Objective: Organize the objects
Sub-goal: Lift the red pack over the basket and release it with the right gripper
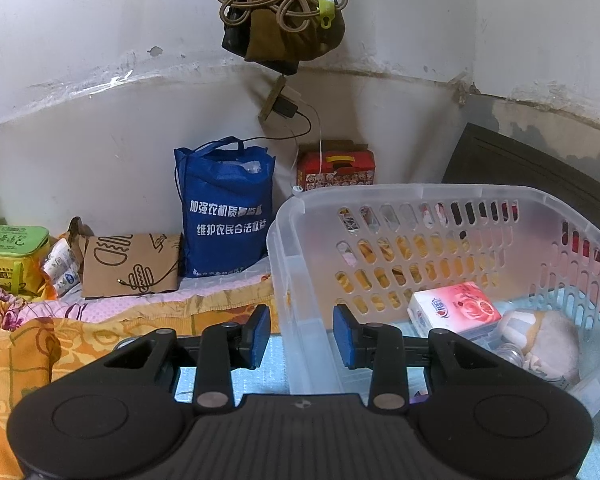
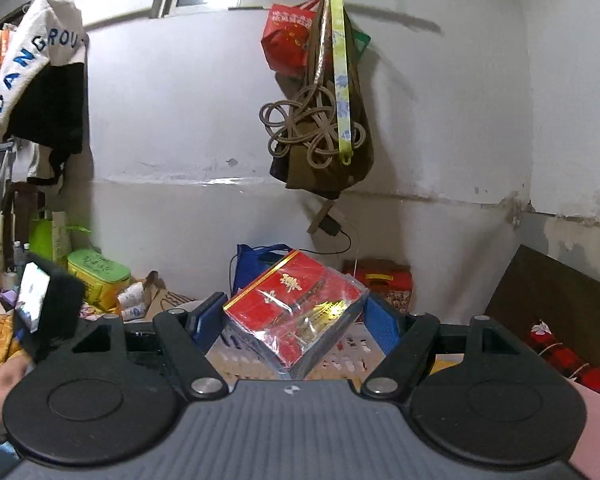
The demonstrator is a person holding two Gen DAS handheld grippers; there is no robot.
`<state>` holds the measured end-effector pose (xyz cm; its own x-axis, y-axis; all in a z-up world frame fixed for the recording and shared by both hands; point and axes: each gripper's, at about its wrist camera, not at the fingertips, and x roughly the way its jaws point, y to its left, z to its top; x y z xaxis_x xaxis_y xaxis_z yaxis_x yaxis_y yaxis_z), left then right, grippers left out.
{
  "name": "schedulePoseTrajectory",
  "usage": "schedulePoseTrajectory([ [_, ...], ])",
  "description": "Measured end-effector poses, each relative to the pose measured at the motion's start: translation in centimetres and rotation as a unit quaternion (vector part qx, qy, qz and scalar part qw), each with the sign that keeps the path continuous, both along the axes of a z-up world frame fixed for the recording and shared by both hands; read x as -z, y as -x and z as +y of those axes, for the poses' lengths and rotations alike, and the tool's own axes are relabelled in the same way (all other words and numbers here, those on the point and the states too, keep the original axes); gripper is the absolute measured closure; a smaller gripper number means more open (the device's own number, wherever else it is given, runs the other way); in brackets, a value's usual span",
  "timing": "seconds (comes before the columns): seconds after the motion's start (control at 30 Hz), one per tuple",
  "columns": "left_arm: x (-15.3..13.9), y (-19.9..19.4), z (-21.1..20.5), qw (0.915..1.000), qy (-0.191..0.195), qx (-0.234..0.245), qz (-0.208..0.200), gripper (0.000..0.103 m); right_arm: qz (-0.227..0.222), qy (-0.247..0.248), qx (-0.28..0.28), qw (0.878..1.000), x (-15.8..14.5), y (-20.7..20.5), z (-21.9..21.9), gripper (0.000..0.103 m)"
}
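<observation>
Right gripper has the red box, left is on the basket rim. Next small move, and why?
Probably carry the red cellophane-wrapped box forward and down over the clear plastic basket, then release. The right gripper grips it tilted, above the basket's perforated wall. The left gripper straddles the basket's near corner wall, steadying it. Inside, a pink tissue pack and a plush toy leave open floor.

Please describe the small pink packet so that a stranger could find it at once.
Find the clear basket on the bed. The pink packet lies on its floor, beside a pale soft toy. It is the only flat, printed box inside.
</observation>
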<state>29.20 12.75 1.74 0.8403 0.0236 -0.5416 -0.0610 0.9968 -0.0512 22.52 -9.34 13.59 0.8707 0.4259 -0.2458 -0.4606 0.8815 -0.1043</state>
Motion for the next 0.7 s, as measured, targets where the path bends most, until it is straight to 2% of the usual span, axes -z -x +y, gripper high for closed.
schedulePoseTrajectory([
  [0.2, 0.1, 0.0, -0.1, 1.0000, 0.002, 0.003, 0.000, 0.063, 0.052, 0.001, -0.014, 0.999, 1.4, -2.9, 0.4, 0.024],
  [0.23, 0.0, 0.0, -0.1, 1.0000, 0.002, 0.003, 0.000, 0.063, 0.057, 0.001, -0.012, 0.998, 1.5, -3.1, 0.4, 0.010],
  [0.3, 0.0, 0.0, -0.1, 1.0000, 0.002, 0.004, 0.001, 0.063, 0.059, 0.006, 0.014, 0.998, 1.8, -3.3, 0.3, 0.000],
  [0.37, 0.0, 0.0, -0.1, 1.0000, 0.002, 0.005, 0.000, 0.063, 0.040, -0.002, 0.035, 0.999, 1.8, -3.0, -0.2, 0.000],
  [0.47, 0.0, 0.2, -0.2, 1.0000, 0.000, 0.006, -0.001, 0.063, 0.050, -0.023, 0.037, 0.998, 1.8, -2.6, -1.1, 0.000],
  [0.7, -0.1, 0.2, -0.3, 1.0000, -0.001, 0.006, -0.001, 0.063, 0.053, -0.081, 0.015, 0.995, 2.5, 0.8, -3.2, 0.000],
])
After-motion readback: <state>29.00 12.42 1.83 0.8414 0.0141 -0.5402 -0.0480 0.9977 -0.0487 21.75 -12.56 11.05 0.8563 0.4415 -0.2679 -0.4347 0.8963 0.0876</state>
